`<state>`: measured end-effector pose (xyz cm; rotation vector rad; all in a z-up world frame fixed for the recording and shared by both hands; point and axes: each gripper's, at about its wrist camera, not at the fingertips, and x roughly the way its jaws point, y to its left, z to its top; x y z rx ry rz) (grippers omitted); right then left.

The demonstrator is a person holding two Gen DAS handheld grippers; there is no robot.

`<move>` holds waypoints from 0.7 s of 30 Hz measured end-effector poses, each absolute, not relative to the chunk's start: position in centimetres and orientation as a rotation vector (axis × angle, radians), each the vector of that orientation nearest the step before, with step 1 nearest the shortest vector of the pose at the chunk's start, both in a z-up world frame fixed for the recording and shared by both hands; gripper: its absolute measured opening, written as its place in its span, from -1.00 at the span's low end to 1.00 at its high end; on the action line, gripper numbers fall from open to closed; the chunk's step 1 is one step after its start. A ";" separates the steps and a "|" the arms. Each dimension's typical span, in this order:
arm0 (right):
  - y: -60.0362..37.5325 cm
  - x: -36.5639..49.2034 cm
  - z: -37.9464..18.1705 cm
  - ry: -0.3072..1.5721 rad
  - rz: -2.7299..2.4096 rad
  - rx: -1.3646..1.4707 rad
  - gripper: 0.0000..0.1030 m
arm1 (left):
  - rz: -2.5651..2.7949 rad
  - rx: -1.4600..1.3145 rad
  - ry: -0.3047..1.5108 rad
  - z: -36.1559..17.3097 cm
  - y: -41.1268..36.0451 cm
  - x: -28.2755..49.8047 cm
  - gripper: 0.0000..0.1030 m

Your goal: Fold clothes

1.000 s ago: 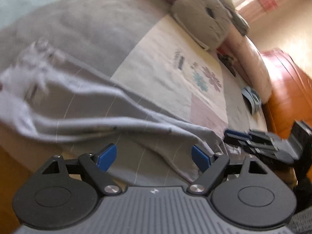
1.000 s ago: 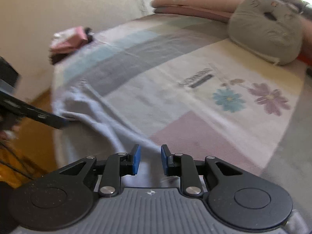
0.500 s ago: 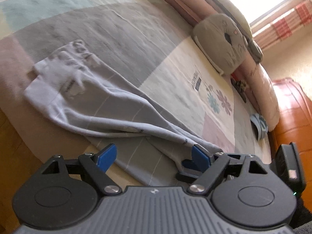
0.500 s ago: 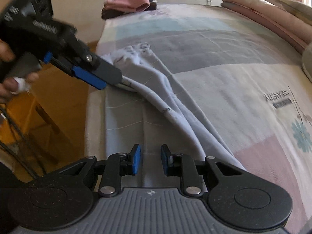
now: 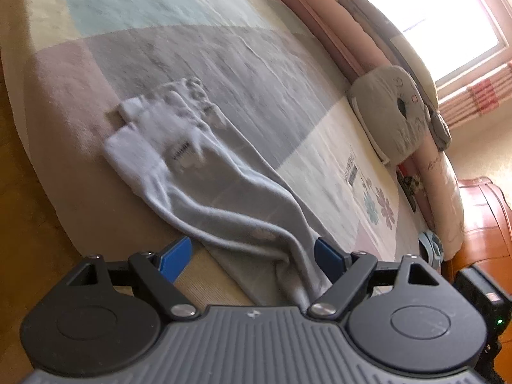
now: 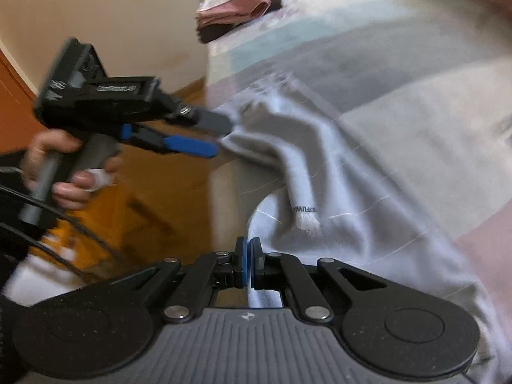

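Item: pale grey-blue cotton garment, rumpled, laid on patchwork-covered bed. Left tongs: spread, cloth between. Right tongs: pressed together at garment edge; pinch on cloth can't be told.

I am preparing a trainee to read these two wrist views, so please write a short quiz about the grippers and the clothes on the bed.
1. True or false: the pale grey cloth garment lies between the open jaws of the left gripper.
2. Where does the folded stack of pink and dark clothes rest? A: on the far corner of the bed with the pastel patchwork cover. B: on the wooden floor. C: in the left gripper.
3. In one word, how do the jaws of the right gripper stand?

Key: 1 true; 2 A; 3 shut.
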<state>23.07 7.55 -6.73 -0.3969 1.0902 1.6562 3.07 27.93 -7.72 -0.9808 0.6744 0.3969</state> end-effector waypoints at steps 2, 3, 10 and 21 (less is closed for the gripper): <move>7.5 23.4 -6.7 1.106 1.650 -0.377 -0.83 | 0.419 -0.987 0.671 -8.1 28.4 2.9 0.63; 7.5 23.5 -6.6 1.112 1.645 -0.368 -0.81 | 0.429 -0.990 0.669 -8.2 28.6 2.8 0.63; 7.0 25.1 -5.0 1.088 1.620 -0.320 -0.50 | 0.491 -1.020 0.564 -9.2 30.8 1.0 0.59; 8.1 27.1 -3.9 1.054 1.579 -0.304 -0.50 | 0.526 -1.163 0.339 -11.8 34.5 -1.8 0.14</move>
